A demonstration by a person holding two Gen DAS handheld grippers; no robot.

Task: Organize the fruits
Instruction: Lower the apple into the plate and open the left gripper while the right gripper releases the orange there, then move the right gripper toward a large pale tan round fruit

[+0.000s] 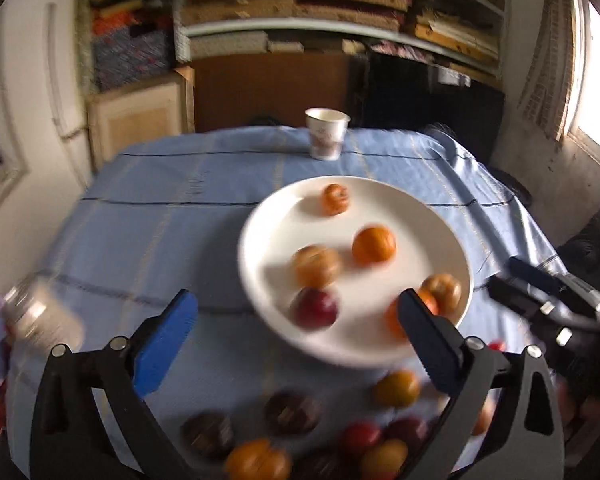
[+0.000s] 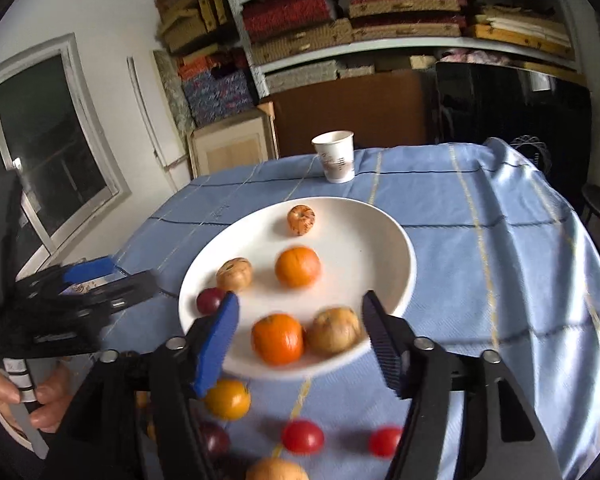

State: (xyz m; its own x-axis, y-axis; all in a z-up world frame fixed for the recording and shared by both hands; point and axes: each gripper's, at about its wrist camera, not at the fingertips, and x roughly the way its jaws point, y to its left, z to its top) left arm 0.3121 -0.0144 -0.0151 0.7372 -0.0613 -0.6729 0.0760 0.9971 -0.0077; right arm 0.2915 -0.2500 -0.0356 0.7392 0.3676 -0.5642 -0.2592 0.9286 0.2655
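Both tools are spread and hold nothing. The left gripper hangs over the near-left rim of the white plate; the right gripper hangs over the plate's near edge, its jaws flanking an orange and a brownish fruit without touching them. Six fruits lie on the plate, a dark red plum at its left rim. Loose fruit (blurred) lies on the blue tablecloth nearer the cameras, including two red tomatoes. A paper cup stands upright beyond the plate.
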